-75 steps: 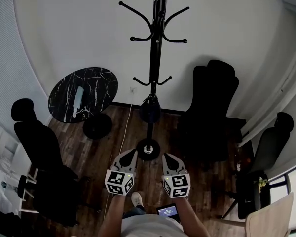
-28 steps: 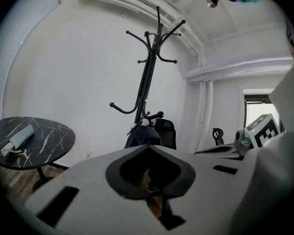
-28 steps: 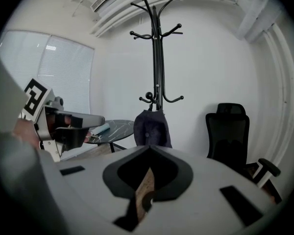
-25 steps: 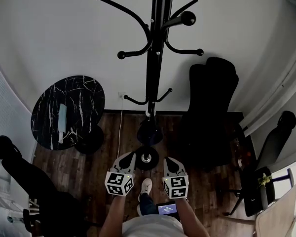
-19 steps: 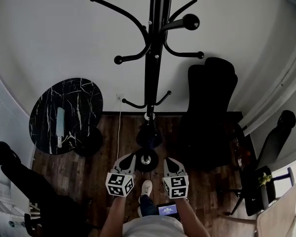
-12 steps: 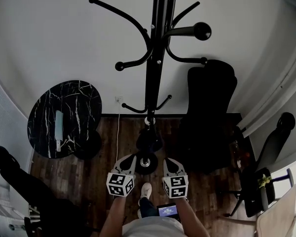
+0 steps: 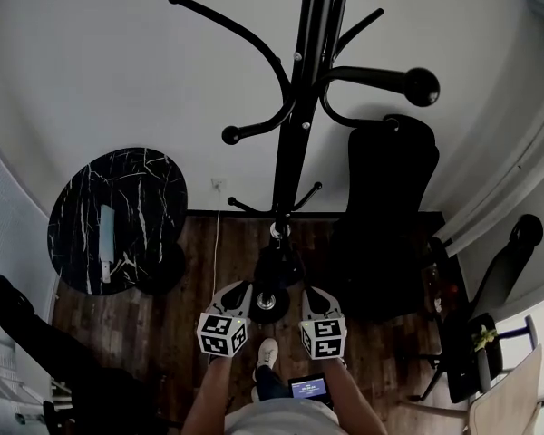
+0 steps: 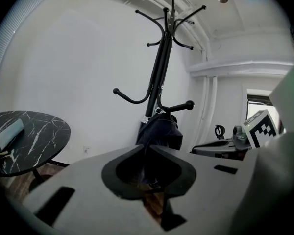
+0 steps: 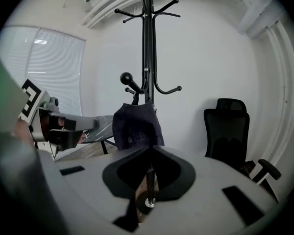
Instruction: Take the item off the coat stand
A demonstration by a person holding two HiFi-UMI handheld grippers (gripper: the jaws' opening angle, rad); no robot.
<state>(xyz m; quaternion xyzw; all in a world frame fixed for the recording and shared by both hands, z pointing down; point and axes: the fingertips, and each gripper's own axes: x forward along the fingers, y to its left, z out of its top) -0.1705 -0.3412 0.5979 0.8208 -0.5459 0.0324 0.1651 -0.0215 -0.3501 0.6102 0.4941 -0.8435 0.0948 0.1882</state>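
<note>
"Were your tools holding anything?"

"No. My left tool [image 7: 238,290] and right tool [image 7: 316,294] were both closed and empty. Ahead, a dark cloth bag [image 9: 135,124] hung low on the coat stand [image 7: 290,143]. It looked soft and light; I'd pinch it near the top."

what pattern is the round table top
Table top: black with white marble veins, best in head view.

You can read nothing: the cubes on the left gripper [image 7: 237,290] and right gripper [image 7: 315,294] bear only black-and-white square patterns.
</note>
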